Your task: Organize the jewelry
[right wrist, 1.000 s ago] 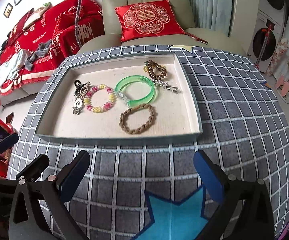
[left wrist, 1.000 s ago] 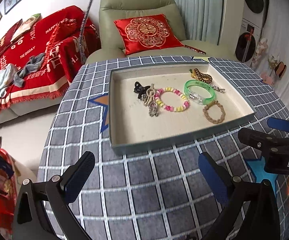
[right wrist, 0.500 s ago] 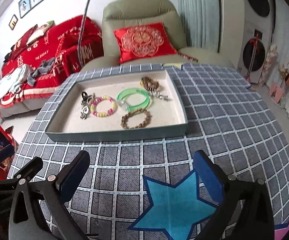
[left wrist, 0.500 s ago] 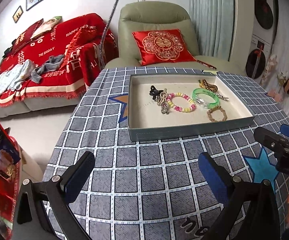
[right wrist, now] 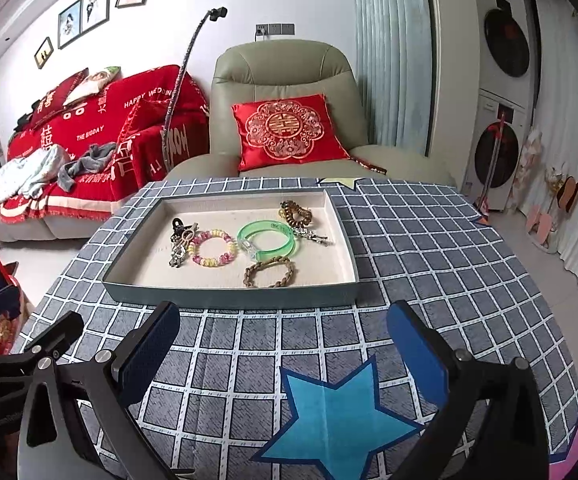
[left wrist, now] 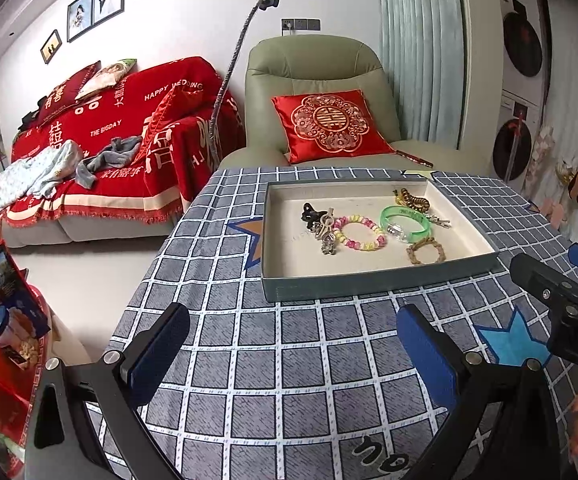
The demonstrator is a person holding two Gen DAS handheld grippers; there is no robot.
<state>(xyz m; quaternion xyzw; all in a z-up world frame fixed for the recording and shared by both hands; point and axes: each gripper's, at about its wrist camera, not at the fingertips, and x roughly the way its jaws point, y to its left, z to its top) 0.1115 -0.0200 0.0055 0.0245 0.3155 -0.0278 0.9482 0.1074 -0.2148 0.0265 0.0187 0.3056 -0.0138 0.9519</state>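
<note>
Right wrist view: all the jewelry is seen gathered in the tray (right wrist: 229,292) at 12 o'clock on the tabletop (right wrist: 429,264). Right tool (right wrist: 285,352) and left tool (left wrist: 293,344) are held wide, empty; sorting appears finished, so little beyond withdrawal is judged needed.

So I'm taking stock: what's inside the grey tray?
Inside the shallow grey tray: beaded bracelet, green bangle, braided brown bracelet, spiral hair tie, black clip, silver pieces partly overlapped.

This is a home living room. Behind the checked-cloth table (right wrist: 429,248) stands a green recliner (right wrist: 285,80) with a red cushion (right wrist: 285,132); left of it, a red-covered sofa (left wrist: 101,136) sits under framed photos (left wrist: 97,4).
</note>
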